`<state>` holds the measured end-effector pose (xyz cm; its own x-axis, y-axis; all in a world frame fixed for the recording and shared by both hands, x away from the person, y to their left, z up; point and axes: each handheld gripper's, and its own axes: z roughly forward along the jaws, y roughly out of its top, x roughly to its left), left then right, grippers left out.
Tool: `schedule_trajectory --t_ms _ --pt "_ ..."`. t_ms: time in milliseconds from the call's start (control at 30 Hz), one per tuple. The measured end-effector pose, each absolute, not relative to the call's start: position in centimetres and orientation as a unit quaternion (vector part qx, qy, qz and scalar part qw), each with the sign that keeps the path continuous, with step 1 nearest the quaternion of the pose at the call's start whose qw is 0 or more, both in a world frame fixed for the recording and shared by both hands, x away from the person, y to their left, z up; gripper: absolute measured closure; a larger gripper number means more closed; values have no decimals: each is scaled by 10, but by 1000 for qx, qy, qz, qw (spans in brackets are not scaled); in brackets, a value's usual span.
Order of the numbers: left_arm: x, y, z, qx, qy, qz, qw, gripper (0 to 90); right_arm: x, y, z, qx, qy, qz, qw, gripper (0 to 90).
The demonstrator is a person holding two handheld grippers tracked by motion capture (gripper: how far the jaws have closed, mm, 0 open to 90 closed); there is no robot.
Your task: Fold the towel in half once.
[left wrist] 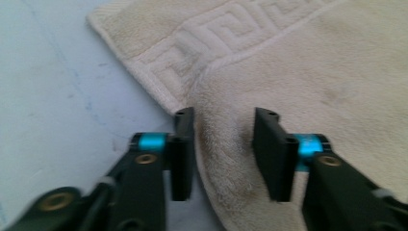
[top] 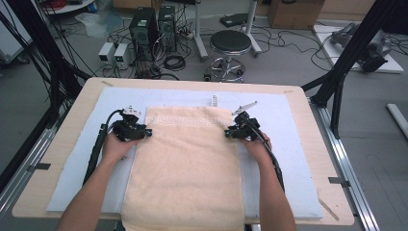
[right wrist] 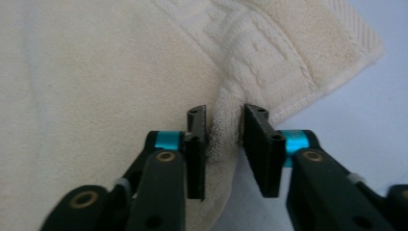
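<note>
Towel: A big cream towel (top: 185,163) lies flat on the pale blue mat (top: 288,139). It runs from the middle of the mat down to the near edge of the table (top: 67,120) and hangs a little over it.
Towel pattern: A band of square curly lines (left wrist: 211,33) runs along the far end of the towel.
My left gripper: My left gripper (top: 144,132) sits at the towel's left edge, near the far left corner. My hand holds it from behind.
My left fingers: One black finger (left wrist: 184,149) is on the mat side and the other (left wrist: 272,149) is on top of the towel. A soft hump of towel edge bulges up between them. There is a wide gap between my fingers, and the hump fills most of it. It looks like I am pinching the hump, with the cloth touching both fingers.
My right gripper: My right gripper (top: 230,133) sits at the towel's right edge, near the far right corner.
My right fingers: These fingers (right wrist: 196,149) are closer together. A thin fold of towel edge stands up between them, and both fingers press on it. I have hold of it.
The two sides: My grippers face each other across the towel, well apart.
Behind the table: A round black stool (top: 230,43) stands on the floor.
</note>
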<state>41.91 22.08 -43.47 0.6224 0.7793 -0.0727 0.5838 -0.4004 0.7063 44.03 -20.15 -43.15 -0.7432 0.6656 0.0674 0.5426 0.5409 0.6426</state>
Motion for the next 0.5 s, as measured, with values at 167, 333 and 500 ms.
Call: schedule_trajectory --t_ms 167,333,500 --pt "418 221 -433 830 403 122 366 822 439 -201 -429 338 876 335 78 827" --pt "415 228 -421 825 391 121 389 831 433 -209 -414 327 870 361 78 834" --pt "405 238 -403 808 382 124 431 834 420 -215 -391 300 866 390 85 834"
